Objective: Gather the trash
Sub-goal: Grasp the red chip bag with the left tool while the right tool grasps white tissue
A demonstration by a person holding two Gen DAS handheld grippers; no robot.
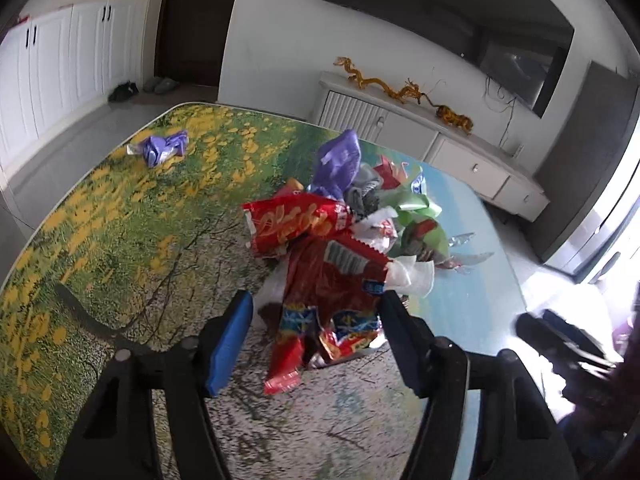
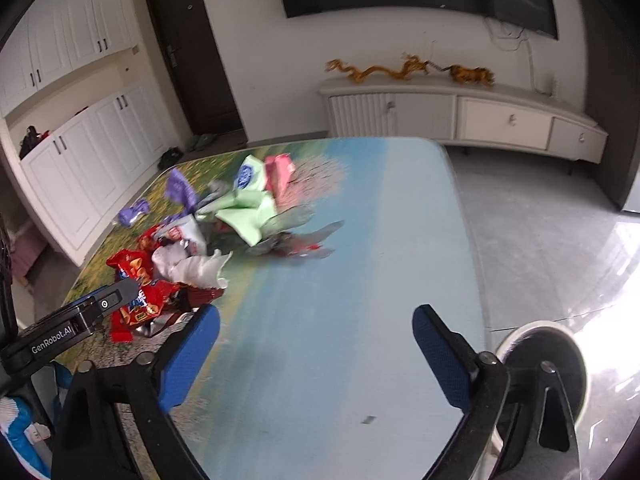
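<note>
A heap of trash (image 1: pixel 340 240) lies mid-table: red snack wrappers (image 1: pixel 320 292), a purple bag, green wrappers and white tissue. My left gripper (image 1: pixel 316 340) stands over its near end, with the red wrappers between the blue pads. The left pad (image 1: pixel 230 344) is clear of them, so the jaws are open. A lone purple wrapper (image 1: pixel 160 150) lies apart at the far left. In the right wrist view, my right gripper (image 2: pixel 316 360) hangs open over the blue part of the table with nothing between its fingers. The heap (image 2: pixel 192 248) lies to its left, with the left gripper's black housing (image 2: pixel 60 332) beside the heap.
The table (image 2: pixel 360 240) wears a landscape-print cover, and its right edge drops to a shiny grey floor. A round white-rimmed object (image 2: pixel 540 356) sits by the table's near right corner. A low white cabinet (image 2: pixel 460 116) with gold dragon figures lines the far wall.
</note>
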